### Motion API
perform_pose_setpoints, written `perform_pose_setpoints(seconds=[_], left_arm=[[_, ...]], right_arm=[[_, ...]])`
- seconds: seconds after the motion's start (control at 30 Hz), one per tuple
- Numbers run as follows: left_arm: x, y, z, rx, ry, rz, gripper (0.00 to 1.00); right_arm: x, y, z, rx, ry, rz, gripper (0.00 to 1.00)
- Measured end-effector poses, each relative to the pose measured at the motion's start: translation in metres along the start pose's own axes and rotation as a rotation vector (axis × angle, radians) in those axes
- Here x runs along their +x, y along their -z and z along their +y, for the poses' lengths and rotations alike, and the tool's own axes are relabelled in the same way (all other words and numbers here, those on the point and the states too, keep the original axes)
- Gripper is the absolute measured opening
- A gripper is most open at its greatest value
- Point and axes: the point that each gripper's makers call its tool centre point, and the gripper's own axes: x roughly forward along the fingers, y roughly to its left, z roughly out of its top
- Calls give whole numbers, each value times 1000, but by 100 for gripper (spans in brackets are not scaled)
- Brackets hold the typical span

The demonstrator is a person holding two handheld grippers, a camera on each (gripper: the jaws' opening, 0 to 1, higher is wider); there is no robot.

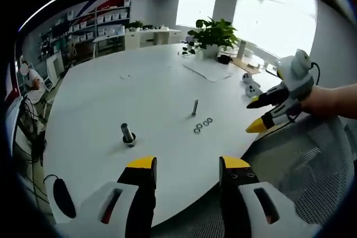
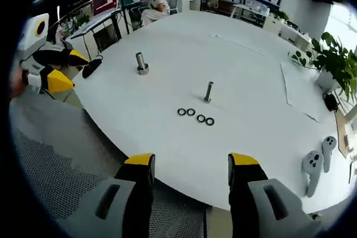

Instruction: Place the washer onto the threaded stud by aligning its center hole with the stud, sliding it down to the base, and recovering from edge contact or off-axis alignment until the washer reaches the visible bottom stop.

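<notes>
A thin threaded stud [image 2: 208, 91] stands upright on the white round table [image 2: 245, 43], with several dark washers [image 2: 196, 116] lying in a row just in front of it. In the left gripper view the stud [image 1: 194, 107] and the washers [image 1: 203, 125] sit mid-table. A thicker bolt on a round base [image 2: 141, 63] stands to the left, also seen as a bolt [image 1: 128, 134]. My left gripper [image 1: 187, 168] is open and empty, short of the table edge. My right gripper [image 2: 191, 164] is open and empty, also off the edge. The right gripper [image 1: 261, 112] enters the left gripper view, and the left gripper [image 2: 72, 68] enters the right gripper view.
A potted plant [image 1: 213, 35] and a sheet of paper [image 1: 209, 69] sit at the far side. Two white controllers [image 2: 318, 161] lie near the table rim. A mesh chair back [image 1: 301, 171] is below the grippers. A person [image 2: 154, 4] sits at a desk beyond.
</notes>
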Motion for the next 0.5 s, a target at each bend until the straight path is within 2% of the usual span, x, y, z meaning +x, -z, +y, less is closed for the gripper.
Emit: perform_pose_setpoints(seconds=[0.1,0.5], left_arm=[[0,0,-1,7,2,0,44],[0,1,2,6,-13,1,43]], right_arm=[[0,1,2,-27,-1,6,55],[4,3,6,-2,-27,10,56]])
